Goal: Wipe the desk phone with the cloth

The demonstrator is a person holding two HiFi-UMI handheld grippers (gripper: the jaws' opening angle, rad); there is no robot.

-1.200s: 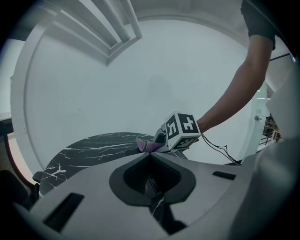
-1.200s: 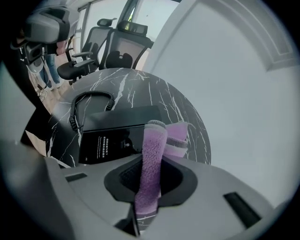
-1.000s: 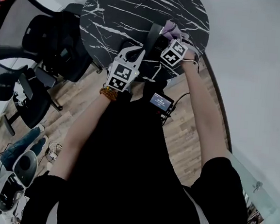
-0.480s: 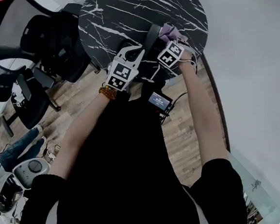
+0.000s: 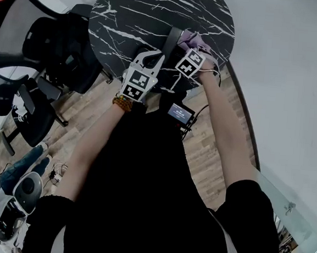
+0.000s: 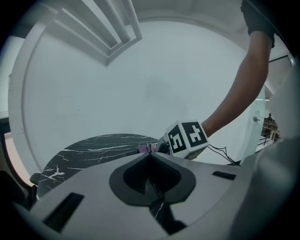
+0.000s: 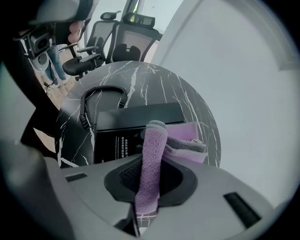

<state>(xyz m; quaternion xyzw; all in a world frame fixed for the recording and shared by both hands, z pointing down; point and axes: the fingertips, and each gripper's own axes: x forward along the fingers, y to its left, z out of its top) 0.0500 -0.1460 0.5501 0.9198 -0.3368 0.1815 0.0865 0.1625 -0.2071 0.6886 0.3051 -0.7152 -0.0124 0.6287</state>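
Cloth [image 7: 152, 159] lilac; phone [image 7: 136, 119] black; surface [image 5: 135, 11] black marble, white veins; cube [image 6: 187, 137] black-white squares; floor [image 5: 206, 149] brown wood.

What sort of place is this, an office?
Most likely an office or meeting room: mesh office chairs stand by a round marble-patterned table, which carries a black desk phone with a coiled cord.

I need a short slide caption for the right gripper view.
Right hand-held gripper, shut on a purple cloth, at the desk phone.
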